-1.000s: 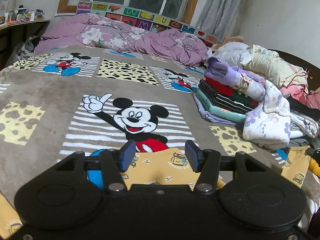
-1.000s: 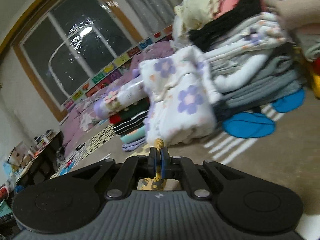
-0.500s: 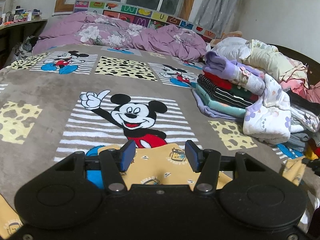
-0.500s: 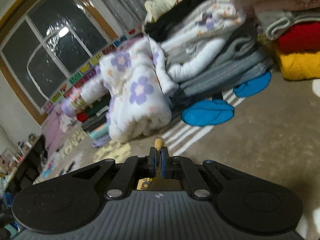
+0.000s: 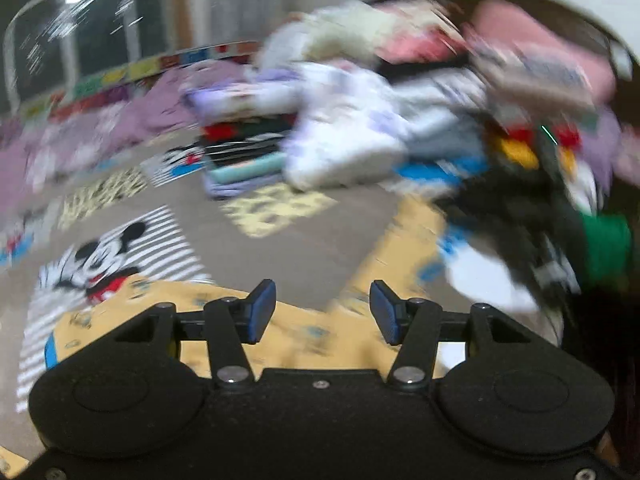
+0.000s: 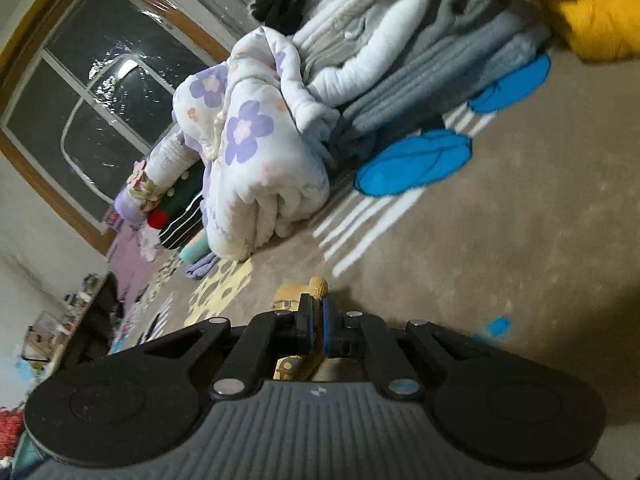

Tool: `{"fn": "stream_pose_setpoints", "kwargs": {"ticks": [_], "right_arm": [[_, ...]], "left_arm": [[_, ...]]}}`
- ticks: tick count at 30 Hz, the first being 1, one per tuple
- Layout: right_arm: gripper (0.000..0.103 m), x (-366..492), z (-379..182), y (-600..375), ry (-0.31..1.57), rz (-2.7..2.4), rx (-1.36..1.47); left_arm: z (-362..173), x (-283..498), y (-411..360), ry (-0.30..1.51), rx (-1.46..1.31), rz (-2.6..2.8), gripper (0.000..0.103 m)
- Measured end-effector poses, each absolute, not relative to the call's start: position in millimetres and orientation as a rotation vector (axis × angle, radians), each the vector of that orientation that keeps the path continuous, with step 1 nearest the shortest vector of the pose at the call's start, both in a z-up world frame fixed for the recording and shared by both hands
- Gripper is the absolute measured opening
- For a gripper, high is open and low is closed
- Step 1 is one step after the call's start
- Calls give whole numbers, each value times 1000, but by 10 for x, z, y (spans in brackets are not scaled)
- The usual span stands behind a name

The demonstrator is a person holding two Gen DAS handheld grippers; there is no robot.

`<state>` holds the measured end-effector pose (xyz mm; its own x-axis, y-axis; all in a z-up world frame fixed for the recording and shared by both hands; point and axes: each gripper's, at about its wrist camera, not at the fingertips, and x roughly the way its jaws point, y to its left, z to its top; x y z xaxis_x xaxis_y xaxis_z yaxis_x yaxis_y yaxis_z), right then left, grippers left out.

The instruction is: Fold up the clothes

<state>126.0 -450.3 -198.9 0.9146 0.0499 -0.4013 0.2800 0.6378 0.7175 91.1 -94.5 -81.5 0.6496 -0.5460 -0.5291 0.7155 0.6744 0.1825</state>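
Folding is under way: the yellow garment (image 5: 304, 332) lies on the bed below the empty, spread left gripper (image 5: 322, 312); its edge is pinched in the right gripper (image 6: 316, 320). A second grasp is probably needed.

The left wrist view is smeared almost throughout: the heap of clothes (image 5: 400, 120) across the upper right of the frame runs into streaks, so single garments cannot be told apart. The yellow garment (image 5: 304, 336) disappears under the left gripper (image 5: 323, 312) at lower centre. In the right wrist view, the right gripper (image 6: 316, 322) hides most of that yellow cloth.
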Motion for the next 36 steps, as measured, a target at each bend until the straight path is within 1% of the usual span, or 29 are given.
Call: {"fn": "stream_pose_setpoints", "kwargs": {"ticks": [4,7,8,10,13,18,19,20,21,22,24,25,26,27,28,36], "right_arm": [[7,1321,-1972,-4557,386,-99,893],[7,1382,-1961,-4550,392,-75,885],[7,1398,-1970,-4558,395,-68,893],[7,1434,-1989,-4582,404,-53,912],[7,1468,-2003,-4616,412,-34,935],[7,1498,-1980,-4631,409,-1,942],[7,1504,-1970,-4629,408,6,939],[7,1510,-1960,-4626,406,12,937],[7,1513,-1949,-4620,406,15,930],[7,1515,-1938,-4615,406,18,924],[7,1518,-1925,-4610,406,23,917],[7,1516,-1921,-4612,404,24,918],[7,1509,-1916,-4615,402,25,917],[7,1503,-1909,-4618,399,26,917],[7,1496,-1901,-4620,396,28,916],[7,1371,-1718,-4624,325,64,856]], "left_arm": [[-1141,374,-1468,407,657,-670,53],[-1430,174,-1729,386,836,-608,52],[-1519,128,-1792,383,885,-588,50],[-1646,89,-1875,368,967,-528,48],[-1745,102,-1961,359,1045,-460,42],[-1968,68,-2123,310,1231,-381,41],[-2022,60,-2178,292,1276,-366,40],[-2065,66,-2234,277,1310,-355,34],[-2109,65,-2269,263,1342,-342,34],[-2149,66,-2297,247,1373,-327,29],[-2194,78,-2324,226,1412,-298,25],[-2203,92,-2323,225,1422,-288,19],[-2202,110,-2315,232,1425,-281,11],[-2184,113,-2297,237,1418,-282,6],[-2152,106,-2274,236,1405,-287,4],[-1927,-76,-2140,265,1309,-373,3]]}}
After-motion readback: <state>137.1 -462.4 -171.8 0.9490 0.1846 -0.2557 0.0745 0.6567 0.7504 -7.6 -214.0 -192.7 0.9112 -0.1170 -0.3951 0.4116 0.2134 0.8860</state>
